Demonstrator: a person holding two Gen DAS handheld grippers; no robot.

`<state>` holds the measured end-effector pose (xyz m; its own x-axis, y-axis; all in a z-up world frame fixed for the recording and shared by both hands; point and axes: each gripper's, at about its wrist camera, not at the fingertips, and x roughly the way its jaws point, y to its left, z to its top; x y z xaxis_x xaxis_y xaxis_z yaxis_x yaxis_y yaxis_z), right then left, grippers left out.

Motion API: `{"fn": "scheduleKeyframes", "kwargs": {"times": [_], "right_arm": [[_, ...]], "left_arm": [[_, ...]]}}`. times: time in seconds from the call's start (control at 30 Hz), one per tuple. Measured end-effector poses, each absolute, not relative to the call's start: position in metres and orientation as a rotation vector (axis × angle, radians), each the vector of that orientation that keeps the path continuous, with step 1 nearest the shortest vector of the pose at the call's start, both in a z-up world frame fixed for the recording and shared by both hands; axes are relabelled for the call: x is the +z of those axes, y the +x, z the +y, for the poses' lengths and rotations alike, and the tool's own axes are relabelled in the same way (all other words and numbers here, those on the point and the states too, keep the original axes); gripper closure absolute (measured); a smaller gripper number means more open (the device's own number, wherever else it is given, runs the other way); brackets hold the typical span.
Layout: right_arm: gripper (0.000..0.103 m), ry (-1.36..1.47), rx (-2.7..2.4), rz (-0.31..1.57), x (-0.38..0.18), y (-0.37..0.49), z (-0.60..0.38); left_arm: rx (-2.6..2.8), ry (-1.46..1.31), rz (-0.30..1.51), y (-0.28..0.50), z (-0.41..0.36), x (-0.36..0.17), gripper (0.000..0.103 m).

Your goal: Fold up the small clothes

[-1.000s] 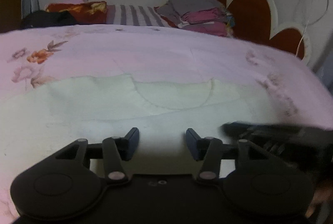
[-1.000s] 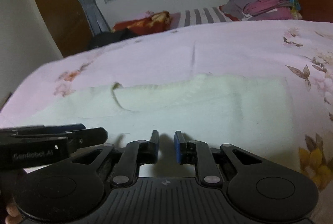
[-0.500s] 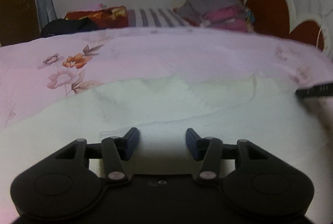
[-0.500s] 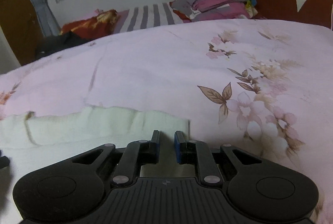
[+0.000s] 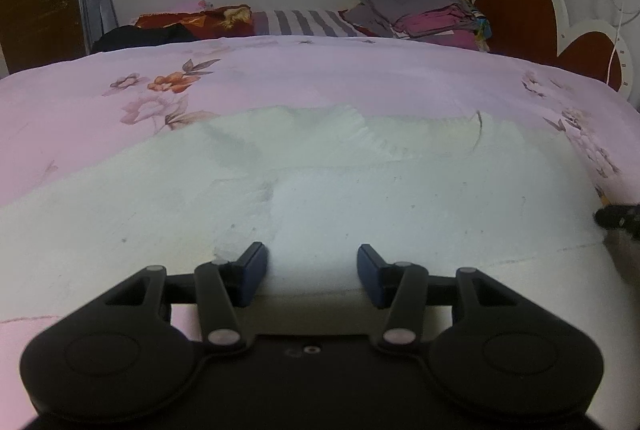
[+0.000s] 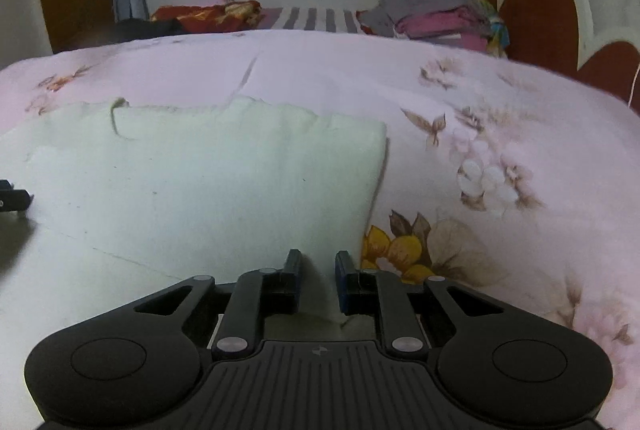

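Observation:
A pale green-white garment (image 5: 400,198) (image 6: 200,182) lies spread flat on a pink floral bedspread (image 5: 320,70) (image 6: 500,90). My left gripper (image 5: 311,262) hovers open over the garment's near edge, left of its neckline (image 5: 478,134), with nothing between its fingers. My right gripper (image 6: 318,264) sits at the garment's near right corner with a narrow gap between its jaws; the cloth lies under them, not pinched. Each gripper shows at the edge of the other's view: the right gripper (image 5: 616,218) and the left gripper (image 6: 14,198).
A stack of folded clothes (image 5: 424,10) (image 6: 436,14) sits at the far right of the bed by a red scalloped headboard (image 5: 516,6). A striped pillow (image 5: 304,22) and dark and red cloth (image 5: 192,22) lie along the far edge under a window.
The grippers have moved apart: the left one slid left along the garment, the right one went to its right edge. Neither jaw opening has changed.

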<state>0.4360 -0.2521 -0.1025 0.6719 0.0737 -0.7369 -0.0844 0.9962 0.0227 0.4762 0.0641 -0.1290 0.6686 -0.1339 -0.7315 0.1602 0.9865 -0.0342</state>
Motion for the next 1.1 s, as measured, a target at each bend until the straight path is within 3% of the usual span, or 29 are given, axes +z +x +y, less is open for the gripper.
{"fn": "scheduleKeyframes", "kwargs": {"times": [0.43, 0.47, 0.53, 0.6, 0.67, 0.77, 0.8, 0.83, 0.9, 1.1], "right_arm": [[0.091, 0.106, 0.089, 0.815, -0.093, 0.426, -0.252], [0.091, 0.132, 0.092, 0.809, -0.090, 0.423, -0.252], [0.091, 0.178, 0.077, 0.801, -0.086, 0.416, -0.254], [0.091, 0.220, 0.057, 0.798, -0.085, 0.410, -0.257], [0.091, 0.237, 0.033, 0.800, -0.085, 0.404, -0.256], [0.090, 0.241, -0.001, 0.803, -0.086, 0.398, -0.256], [0.088, 0.250, -0.009, 0.806, -0.087, 0.396, -0.256], [0.073, 0.260, -0.013, 0.804, -0.087, 0.395, -0.257], [0.042, 0.270, -0.039, 0.783, -0.085, 0.391, -0.258], [0.042, 0.298, -0.035, 0.763, -0.074, 0.392, -0.254]], "left_arm": [[-0.122, 0.021, 0.800, 0.464, 0.070, -0.121, 0.053], [-0.109, -0.001, 0.784, 0.459, 0.077, -0.118, 0.050], [-0.037, -0.029, 0.749, 0.447, 0.097, -0.111, 0.020], [0.023, -0.061, 0.717, 0.434, 0.122, -0.105, 0.008], [0.086, -0.117, 0.707, 0.420, 0.157, -0.101, 0.006], [0.178, -0.243, 0.706, 0.401, 0.217, -0.102, 0.015], [0.212, -0.311, 0.710, 0.394, 0.242, -0.105, 0.029], [0.239, -0.376, 0.725, 0.391, 0.263, -0.109, 0.041], [0.309, -0.550, 0.747, 0.381, 0.310, -0.120, 0.044], [0.365, -0.932, 0.568, 0.358, 0.395, -0.138, 0.053]]}}
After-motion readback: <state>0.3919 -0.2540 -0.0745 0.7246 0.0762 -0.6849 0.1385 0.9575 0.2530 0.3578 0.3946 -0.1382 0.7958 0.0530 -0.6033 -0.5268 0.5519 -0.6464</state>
